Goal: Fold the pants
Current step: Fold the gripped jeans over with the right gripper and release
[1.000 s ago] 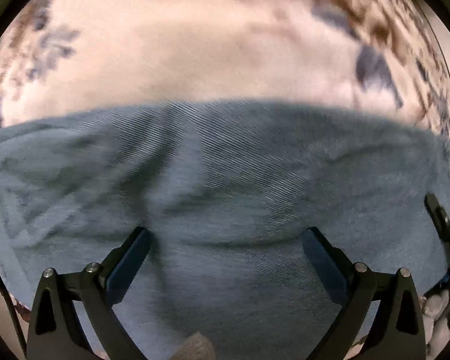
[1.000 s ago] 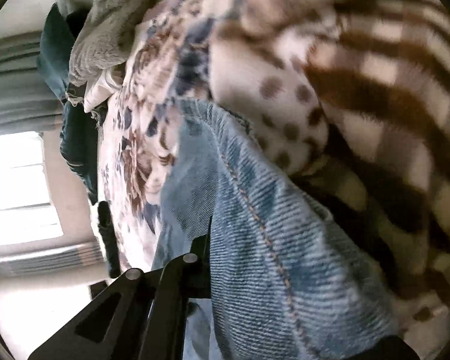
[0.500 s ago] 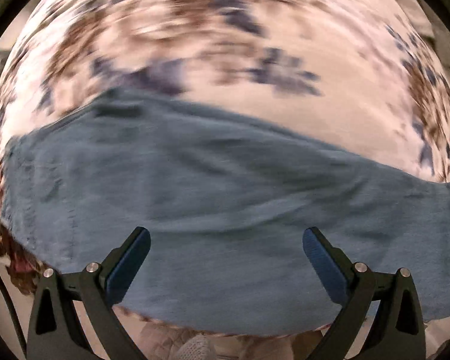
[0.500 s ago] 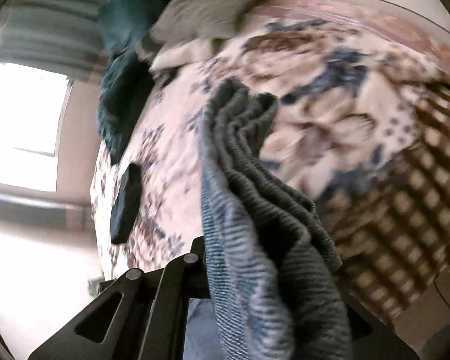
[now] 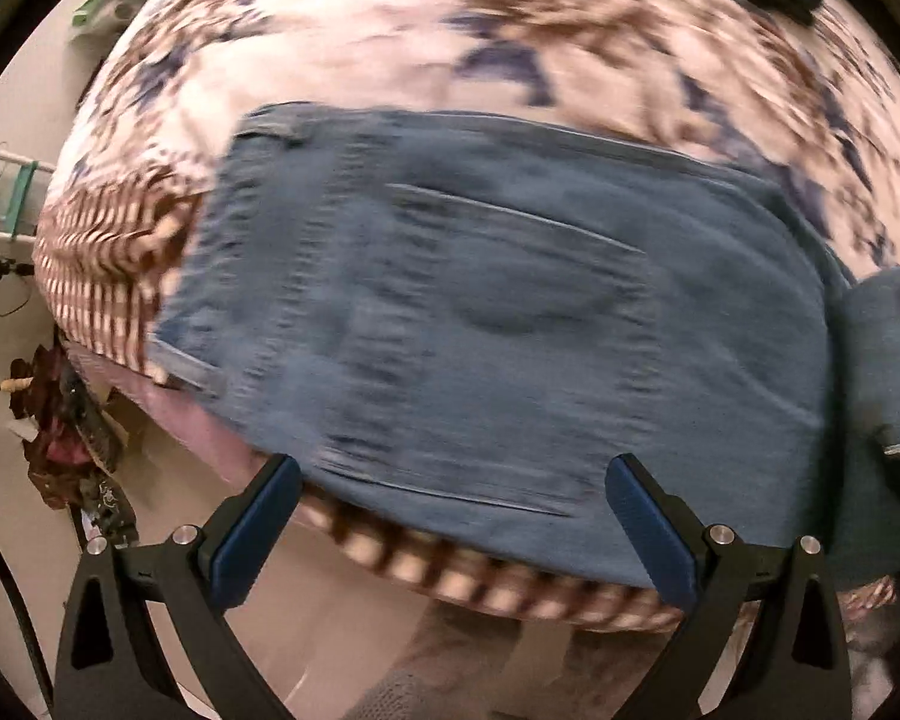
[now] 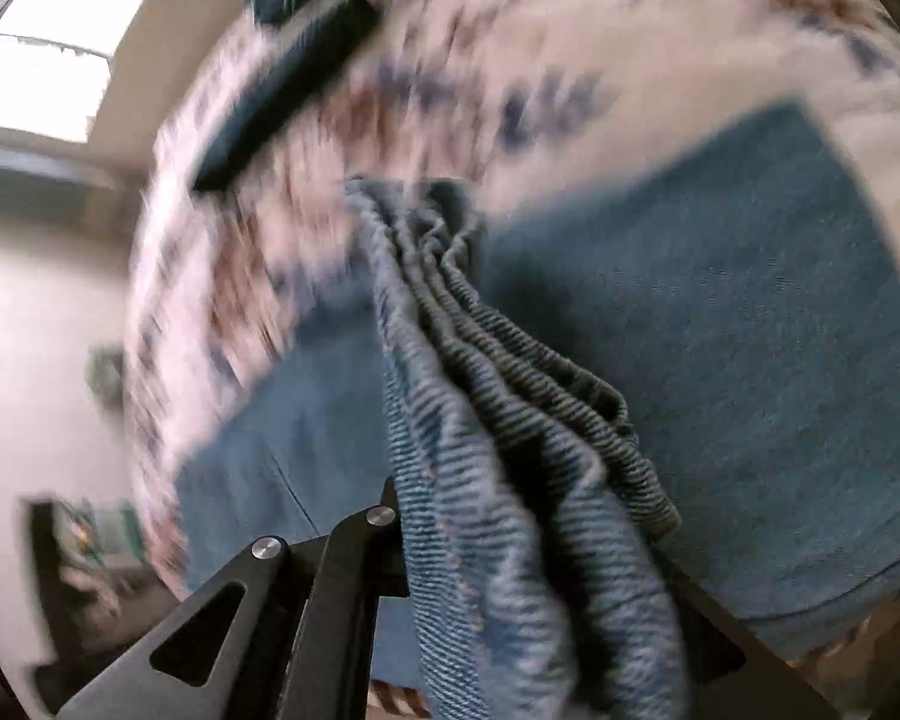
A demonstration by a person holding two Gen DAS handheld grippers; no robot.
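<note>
Blue denim pants (image 5: 498,324) lie flat on a patterned bedspread (image 5: 390,30), waistband to the left in the left wrist view. My left gripper (image 5: 450,534) is open and empty, raised above the near edge of the pants. My right gripper (image 6: 510,570) is shut on a bunched fold of the pants (image 6: 480,408) and holds it up over the flat denim (image 6: 720,330). Its fingertips are hidden by the cloth.
The bedspread (image 6: 450,60) has floral and brown striped patches. A dark flat object (image 6: 282,90) lies on the bed beyond the pants. A pile of dark red clutter (image 5: 60,438) sits on the floor left of the bed.
My left gripper has pulled back and up, so more of the pants and the bed edge show. My right gripper has carried the bunched denim across over the flat part of the pants.
</note>
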